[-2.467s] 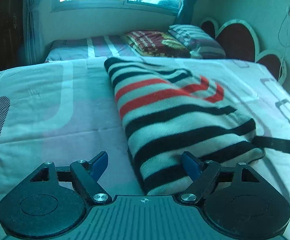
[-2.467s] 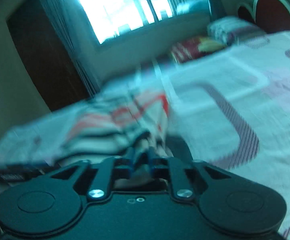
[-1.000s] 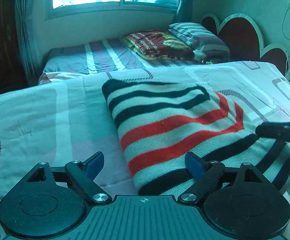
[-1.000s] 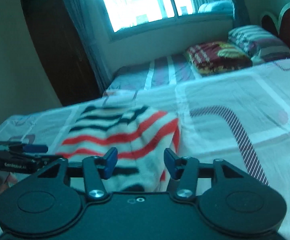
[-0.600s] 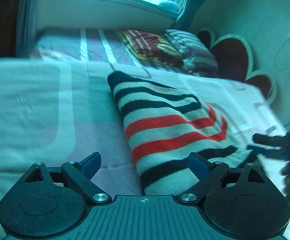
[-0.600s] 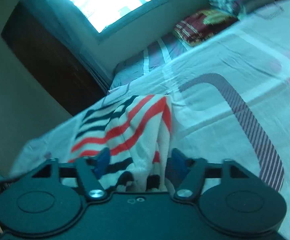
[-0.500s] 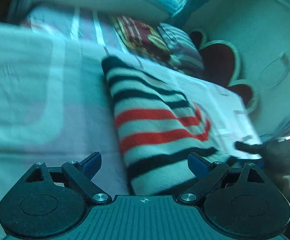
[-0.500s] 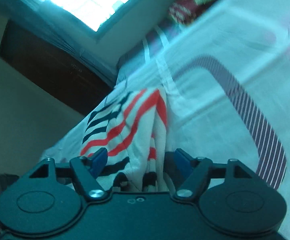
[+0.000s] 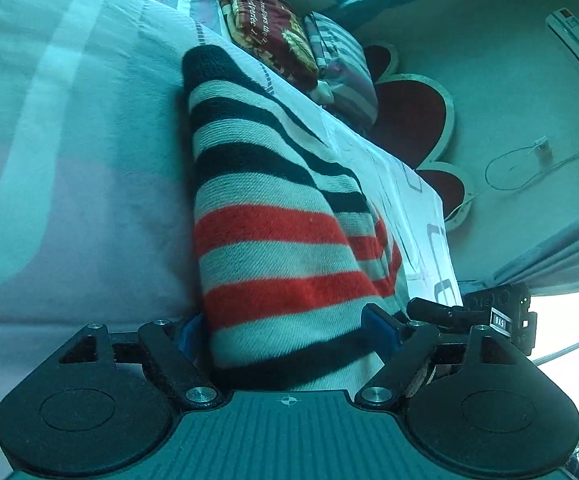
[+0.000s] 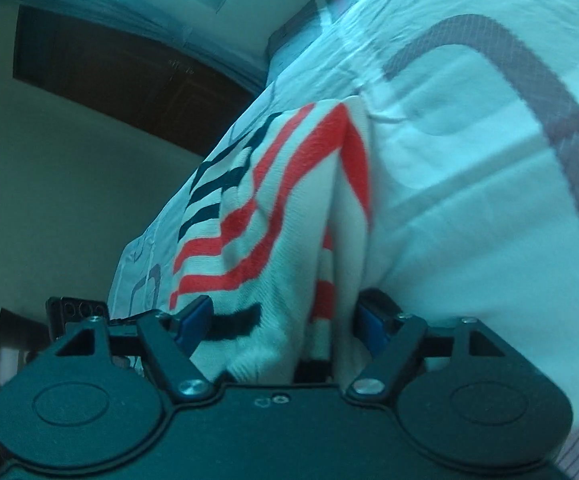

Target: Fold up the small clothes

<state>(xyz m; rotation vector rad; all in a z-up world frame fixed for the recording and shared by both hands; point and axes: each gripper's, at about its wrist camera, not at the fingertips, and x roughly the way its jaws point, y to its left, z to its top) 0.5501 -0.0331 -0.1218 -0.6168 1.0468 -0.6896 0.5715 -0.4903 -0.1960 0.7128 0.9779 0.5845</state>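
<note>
Both claws now lower, left claw and right claw spread astride striped sweater.

Patterned bedsheet, red pillow, striped pillow, heart-shaped headboard, dark door

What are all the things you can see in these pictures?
striped sweater: one, black, white and red, folded on the bed, its near end between both grippers' fingers
bedsheet: one, pale with grey bands, under the sweater
pillows: two, one dark red, one striped, far end of bed
headboard: one, dark red with white rim, by the wall
left gripper: one, black, blue pads, open
right gripper: one, black, blue pads, open
</note>
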